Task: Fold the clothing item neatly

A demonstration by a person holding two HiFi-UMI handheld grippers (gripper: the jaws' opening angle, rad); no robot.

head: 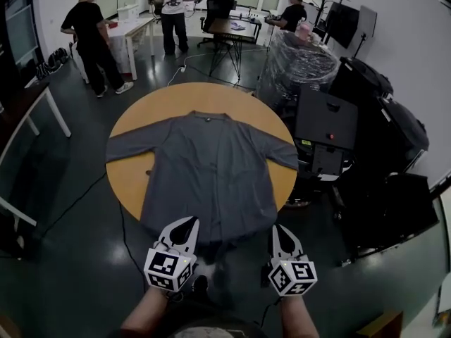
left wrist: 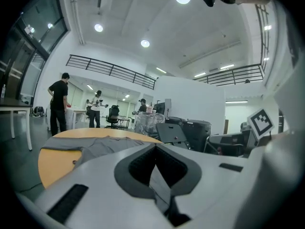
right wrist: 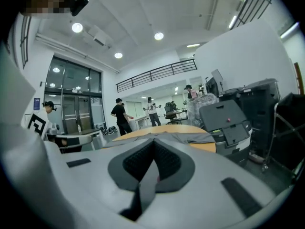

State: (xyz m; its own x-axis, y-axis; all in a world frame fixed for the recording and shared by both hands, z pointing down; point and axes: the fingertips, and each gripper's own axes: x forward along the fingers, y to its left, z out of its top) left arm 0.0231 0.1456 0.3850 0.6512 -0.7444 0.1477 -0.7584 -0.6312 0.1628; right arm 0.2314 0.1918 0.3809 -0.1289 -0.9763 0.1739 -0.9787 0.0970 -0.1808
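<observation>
You've folded nothing yet: the garment (head: 211, 167) lies spread flat on the counter (head: 130, 182) just ahead of your left hand-held gripper (head: 189, 222) and right hand-held gripper (head: 277, 229), both closed, empty.

Garment (head: 208, 174) was matt grey cloth; table (head: 130, 182) top smooth, wood-toned, faint sheen; floor (head: 77, 189) dark, glossy; left gripper (head: 186, 224) and right gripper (head: 280, 231) were matt white plastic with dark, rough-textured pads (left wrist: 142, 168).
</observation>
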